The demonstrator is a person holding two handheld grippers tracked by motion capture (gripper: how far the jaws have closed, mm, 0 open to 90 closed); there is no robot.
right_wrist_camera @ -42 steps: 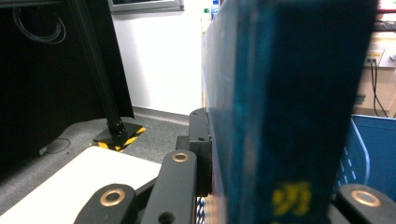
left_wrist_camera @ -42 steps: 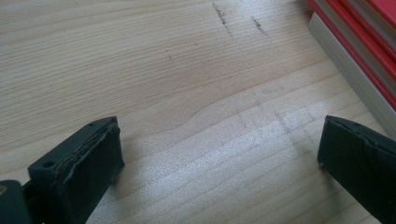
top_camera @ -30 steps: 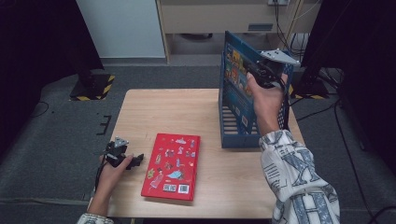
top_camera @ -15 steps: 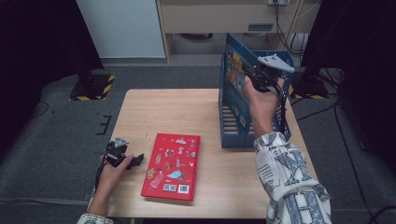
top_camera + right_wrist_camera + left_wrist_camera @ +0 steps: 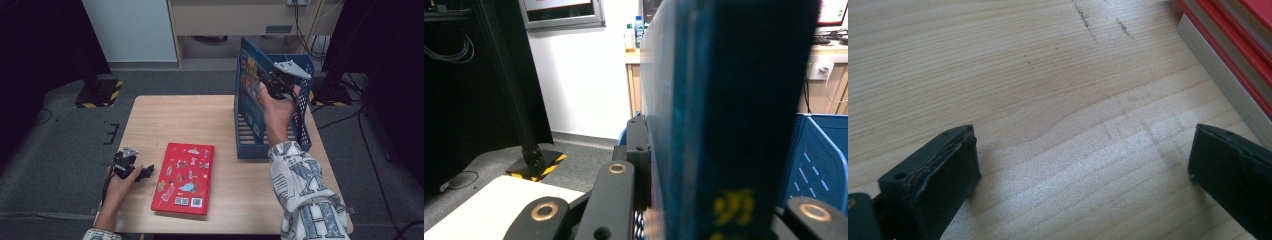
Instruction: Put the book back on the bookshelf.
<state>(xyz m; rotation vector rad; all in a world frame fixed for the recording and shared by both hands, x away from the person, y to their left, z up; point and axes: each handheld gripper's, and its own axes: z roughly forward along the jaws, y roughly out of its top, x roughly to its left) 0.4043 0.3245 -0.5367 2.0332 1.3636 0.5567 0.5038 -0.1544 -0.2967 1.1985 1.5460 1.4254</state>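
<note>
Grey carpet and dark stands are surrounding a pale wooden bench (image 5: 210,120), where two books are being handled. At the far right corner, a blue book (image 5: 248,75) is being held upright by the right gripper (image 5: 267,82), its jaws clamped tight on the spine, against the left wall of a blue rack (image 5: 300,130). In the right gripper view, that spine (image 5: 734,115) is seen close up, gripped between the jaws. Near the front edge, a red book (image 5: 184,177) is lying flat. Just left of it, the left gripper (image 5: 145,172) is being rested on the bench, jaws spread wide with nothing between them, the red book's edge (image 5: 1228,55) showing beside them.
</note>
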